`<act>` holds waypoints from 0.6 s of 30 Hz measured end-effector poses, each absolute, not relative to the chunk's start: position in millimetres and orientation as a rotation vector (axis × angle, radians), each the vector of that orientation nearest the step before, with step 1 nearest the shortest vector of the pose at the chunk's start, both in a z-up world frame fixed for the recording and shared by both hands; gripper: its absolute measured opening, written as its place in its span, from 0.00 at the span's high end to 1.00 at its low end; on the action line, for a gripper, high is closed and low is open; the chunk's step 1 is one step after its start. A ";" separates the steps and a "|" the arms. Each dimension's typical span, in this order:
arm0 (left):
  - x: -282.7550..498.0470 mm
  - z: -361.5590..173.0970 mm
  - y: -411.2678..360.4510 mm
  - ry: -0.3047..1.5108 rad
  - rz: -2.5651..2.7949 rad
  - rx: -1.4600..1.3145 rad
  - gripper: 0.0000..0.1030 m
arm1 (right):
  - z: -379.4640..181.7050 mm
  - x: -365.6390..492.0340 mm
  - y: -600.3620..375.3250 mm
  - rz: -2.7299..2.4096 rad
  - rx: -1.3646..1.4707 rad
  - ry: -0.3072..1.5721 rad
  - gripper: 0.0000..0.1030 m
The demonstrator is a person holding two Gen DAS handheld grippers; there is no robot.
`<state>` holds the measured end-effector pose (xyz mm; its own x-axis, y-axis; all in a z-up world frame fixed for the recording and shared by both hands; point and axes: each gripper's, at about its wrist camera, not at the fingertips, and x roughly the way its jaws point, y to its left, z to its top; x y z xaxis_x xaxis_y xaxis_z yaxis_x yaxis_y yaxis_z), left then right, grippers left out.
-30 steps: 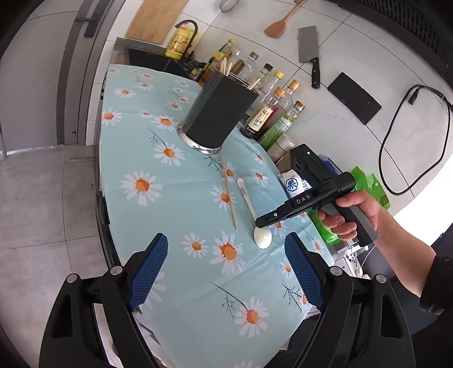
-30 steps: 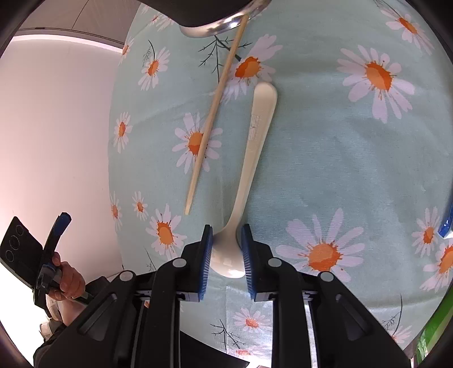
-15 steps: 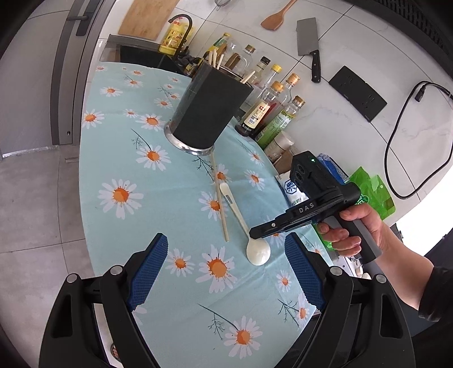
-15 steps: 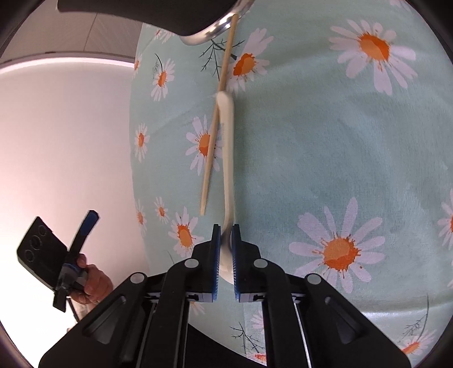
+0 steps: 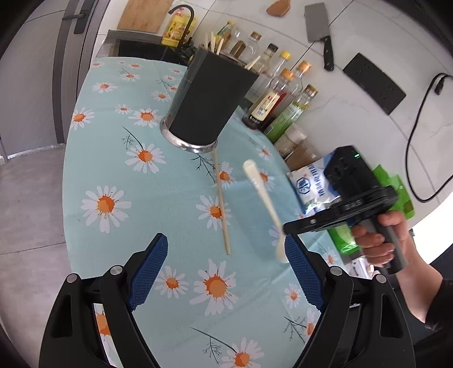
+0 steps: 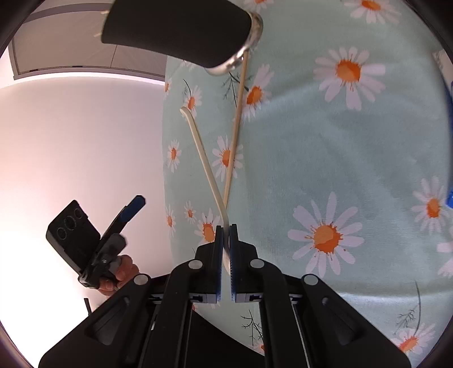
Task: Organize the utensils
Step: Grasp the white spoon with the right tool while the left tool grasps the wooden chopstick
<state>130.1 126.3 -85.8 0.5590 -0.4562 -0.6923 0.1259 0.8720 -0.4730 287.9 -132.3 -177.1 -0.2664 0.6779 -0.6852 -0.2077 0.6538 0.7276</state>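
Observation:
My right gripper [image 6: 225, 235] is shut on the bowl end of a cream plastic spoon [image 6: 202, 158] and holds it lifted off the cloth, handle pointing up and forward. In the left wrist view the spoon [image 5: 262, 195] hangs in the air from the right gripper [image 5: 286, 229]. A single wooden chopstick [image 5: 220, 201] lies on the daisy tablecloth [image 5: 127, 175], one end at the base of the black utensil holder [image 5: 209, 102], which holds several chopsticks. The chopstick [image 6: 236, 124] and the holder [image 6: 181, 31] also show in the right wrist view. My left gripper [image 5: 223, 269] is open and empty above the cloth's near part.
Several sauce bottles [image 5: 283, 93] stand against the wall behind the holder. A white packet [image 5: 314, 184] and a green bag [image 5: 396, 192] lie at the right. A cleaver [image 5: 320, 25] hangs on the wall. The sink [image 5: 147, 48] is at the far end.
My right gripper has closed fully on the spoon's bowl and lifted it off the cloth, tilting the handle up. The left gripper drew nearer to the holder. The chopstick stayed put.

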 end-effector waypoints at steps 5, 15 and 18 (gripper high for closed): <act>155.0 -95.8 106.1 0.994 -0.335 -0.321 0.20 | -153.2 291.6 -149.0 0.913 0.362 1.571 0.95; 224.7 -106.7 63.6 1.139 -0.246 -0.151 0.21 | -110.6 310.0 -184.9 0.915 0.378 1.453 0.95; 243.4 -114.0 53.8 1.187 -0.231 -0.134 0.26 | -102.8 314.3 -189.3 0.934 0.383 1.438 0.95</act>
<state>243.4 53.8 -114.0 0.3544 -0.2484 -0.9015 0.1082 0.9685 -0.2244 314.3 -189.3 -102.8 -0.1284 0.7340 -0.6669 -0.3108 0.6088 0.7299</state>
